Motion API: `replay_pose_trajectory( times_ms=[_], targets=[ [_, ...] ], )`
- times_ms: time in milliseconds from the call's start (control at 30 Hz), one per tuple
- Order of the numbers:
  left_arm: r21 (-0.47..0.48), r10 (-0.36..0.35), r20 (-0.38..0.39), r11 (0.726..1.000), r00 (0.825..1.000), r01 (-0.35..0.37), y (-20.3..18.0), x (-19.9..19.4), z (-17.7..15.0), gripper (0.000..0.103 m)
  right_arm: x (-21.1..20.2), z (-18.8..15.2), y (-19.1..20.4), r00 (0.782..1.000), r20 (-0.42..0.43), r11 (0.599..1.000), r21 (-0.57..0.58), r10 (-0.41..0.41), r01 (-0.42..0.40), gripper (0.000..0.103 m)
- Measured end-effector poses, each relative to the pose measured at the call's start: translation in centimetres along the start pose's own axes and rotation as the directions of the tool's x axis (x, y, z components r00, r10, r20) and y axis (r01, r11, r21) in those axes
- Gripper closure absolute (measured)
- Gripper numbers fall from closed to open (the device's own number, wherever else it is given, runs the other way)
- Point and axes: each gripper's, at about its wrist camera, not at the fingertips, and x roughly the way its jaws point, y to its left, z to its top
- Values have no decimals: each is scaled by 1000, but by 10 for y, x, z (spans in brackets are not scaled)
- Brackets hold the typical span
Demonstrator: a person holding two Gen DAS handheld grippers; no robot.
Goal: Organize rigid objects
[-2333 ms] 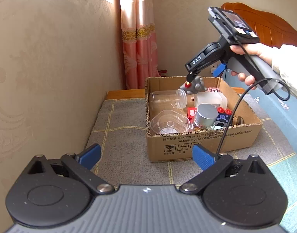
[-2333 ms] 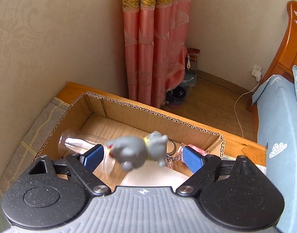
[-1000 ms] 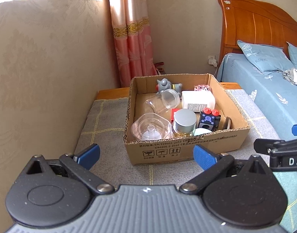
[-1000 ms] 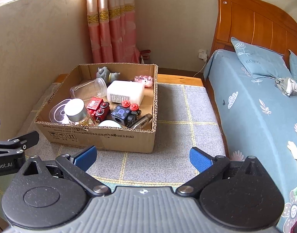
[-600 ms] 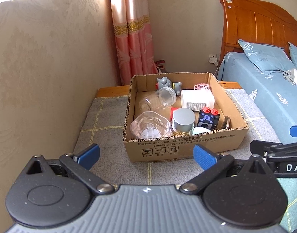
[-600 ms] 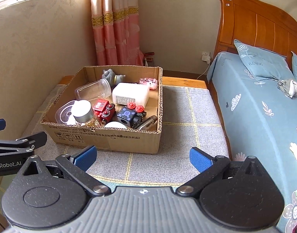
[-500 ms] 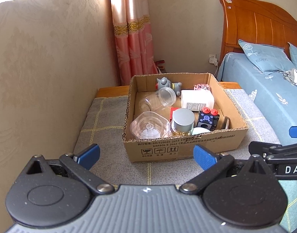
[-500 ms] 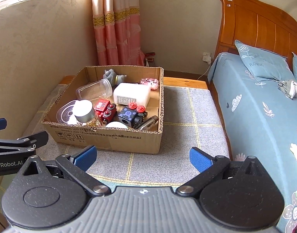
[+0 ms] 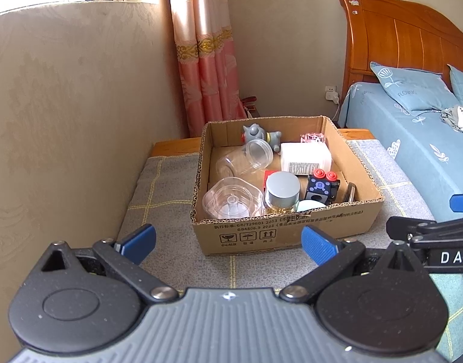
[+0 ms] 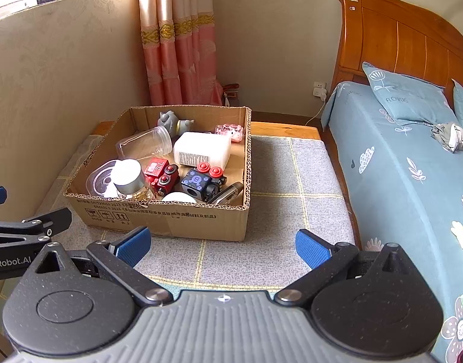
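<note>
Grey checked mat [image 10: 292, 175] beside bed [image 10: 412, 151] carries cardboard box [image 9: 292, 233]. Your left gripper [image 9: 228, 243] and right gripper [image 10: 221, 246] both spread wide, empty, held short of box. Grey toy [image 10: 171, 121], clear jar [image 10: 144, 145], white bottle [image 10: 201, 150], silver-lidded jar [image 9: 282, 188] lie inside box.

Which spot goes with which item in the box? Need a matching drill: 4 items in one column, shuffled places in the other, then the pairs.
Things:
1. grey animal figure
2. clear jar
3. white bottle
4. silver-lidded jar

Places in the cardboard box:
A. lying on its side, box centre, label facing the near side
B. upright by the near wall
C. against the far wall
D. lying on its side by the left wall, mouth toward the figure

Pairs: 1-C, 2-D, 3-A, 4-B
</note>
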Motion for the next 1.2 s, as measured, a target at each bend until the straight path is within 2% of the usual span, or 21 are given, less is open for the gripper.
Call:
replay_pose_trajectory(
  times_ms=[1200],
  targets=[
    [12, 12, 6, 1000, 1000, -12, -3, -6, 2, 1, -6, 1, -4, 1000, 20, 1000, -2, -7, 7, 0]
  ],
)
